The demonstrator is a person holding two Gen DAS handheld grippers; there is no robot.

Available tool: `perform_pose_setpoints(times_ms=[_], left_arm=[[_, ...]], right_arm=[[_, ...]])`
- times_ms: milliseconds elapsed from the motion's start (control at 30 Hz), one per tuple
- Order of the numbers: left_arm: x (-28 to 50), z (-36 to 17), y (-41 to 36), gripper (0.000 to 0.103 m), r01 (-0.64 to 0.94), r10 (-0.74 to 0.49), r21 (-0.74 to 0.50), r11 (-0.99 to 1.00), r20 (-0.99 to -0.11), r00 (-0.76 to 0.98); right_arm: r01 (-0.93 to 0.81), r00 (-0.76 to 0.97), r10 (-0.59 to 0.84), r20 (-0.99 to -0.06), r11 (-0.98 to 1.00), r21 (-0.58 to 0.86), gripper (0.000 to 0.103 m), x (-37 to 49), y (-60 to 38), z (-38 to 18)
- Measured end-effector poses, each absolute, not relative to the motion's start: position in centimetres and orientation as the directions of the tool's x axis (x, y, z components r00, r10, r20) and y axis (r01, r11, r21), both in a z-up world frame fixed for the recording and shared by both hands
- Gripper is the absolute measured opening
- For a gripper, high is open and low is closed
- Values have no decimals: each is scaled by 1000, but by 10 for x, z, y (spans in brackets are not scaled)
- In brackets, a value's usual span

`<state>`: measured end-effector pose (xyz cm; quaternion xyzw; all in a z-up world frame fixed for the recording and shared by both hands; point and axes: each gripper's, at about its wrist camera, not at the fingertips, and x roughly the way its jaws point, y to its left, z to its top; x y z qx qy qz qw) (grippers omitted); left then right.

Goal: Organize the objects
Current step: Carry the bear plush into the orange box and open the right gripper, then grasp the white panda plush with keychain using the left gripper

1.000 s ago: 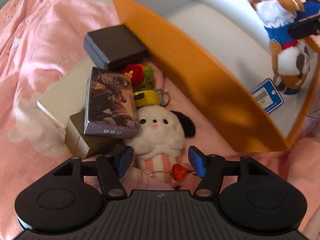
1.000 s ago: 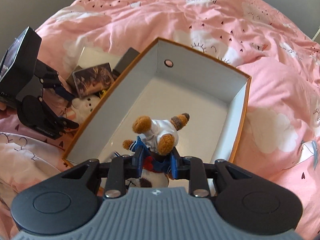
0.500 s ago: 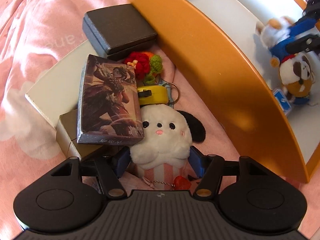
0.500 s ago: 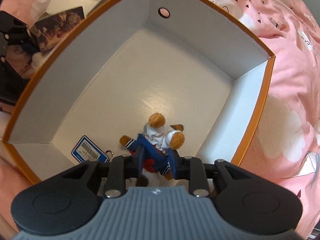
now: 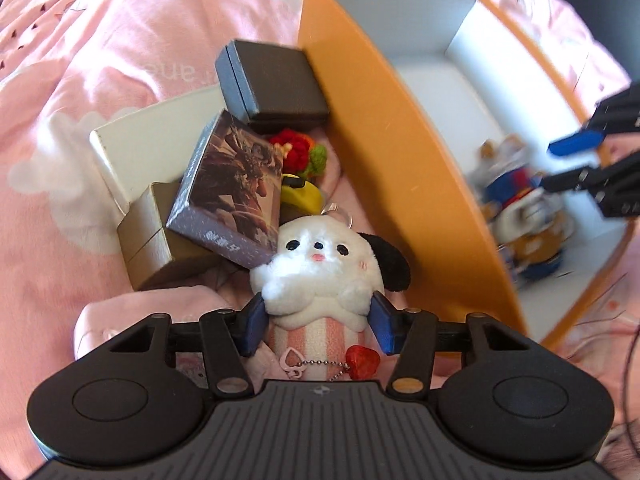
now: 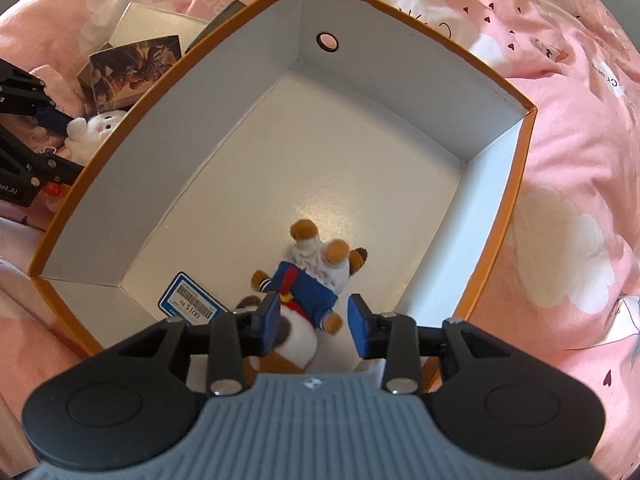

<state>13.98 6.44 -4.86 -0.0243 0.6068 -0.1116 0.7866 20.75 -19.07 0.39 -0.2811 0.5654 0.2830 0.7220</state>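
My left gripper (image 5: pixel 318 326) is closed around the striped body of a white plush dog with a black ear (image 5: pixel 324 276), which lies on the pink bedding beside the orange box (image 5: pixel 396 168). My right gripper (image 6: pixel 316 326) is open inside the orange box (image 6: pixel 496 240), its pads either side of a brown-and-white plush dog in blue clothes (image 6: pixel 308 288) that rests on the box floor with a blue price tag (image 6: pixel 192 300). That plush shows blurred in the left wrist view (image 5: pixel 520 216).
Left of the orange box lie a dark grey case (image 5: pixel 276 80), a picture-printed box (image 5: pixel 232 188), a gold box (image 5: pixel 156 236), a white flat box (image 5: pixel 160 136), a red and green crochet charm (image 5: pixel 300 154) and a yellow item (image 5: pixel 300 194). Pink bedding (image 6: pixel 580 160) surrounds everything.
My right gripper lowered the brown plush to the box floor and opened, letting go of it. My left gripper moved forward over the white plush and closed on its body.
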Motion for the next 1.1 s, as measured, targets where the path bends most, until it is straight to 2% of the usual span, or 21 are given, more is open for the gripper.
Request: perform_pose_setpoints(times_ms=[133, 333, 467, 600, 867, 1100], left_arm=[[131, -23, 66, 59, 119, -259, -234, 965, -921, 292], [112, 2, 61, 58, 92, -288, -274, 957, -877, 386], [107, 17, 59, 58, 86, -288, -280, 956, -843, 455], [105, 43, 55, 58, 110, -313, -301, 947, -793, 523], [123, 54, 16, 58, 181, -378, -338, 923, -721, 581], [141, 62, -13, 58, 228, -409, -345, 911, -672, 617]], right_arm=[[-745, 139, 142, -980, 667, -9, 45, 196, -191, 1], [-746, 129, 115, -985, 666, -20, 60, 188, -184, -21], [-734, 111, 91, -990, 679, -20, 59, 188, -184, -36], [-718, 123, 83, -989, 695, -31, 50, 187, -187, -29], [-687, 165, -37, -986, 713, -141, 49, 184, -200, -16], [-678, 159, 2, -987, 727, -108, 50, 183, -203, -9]])
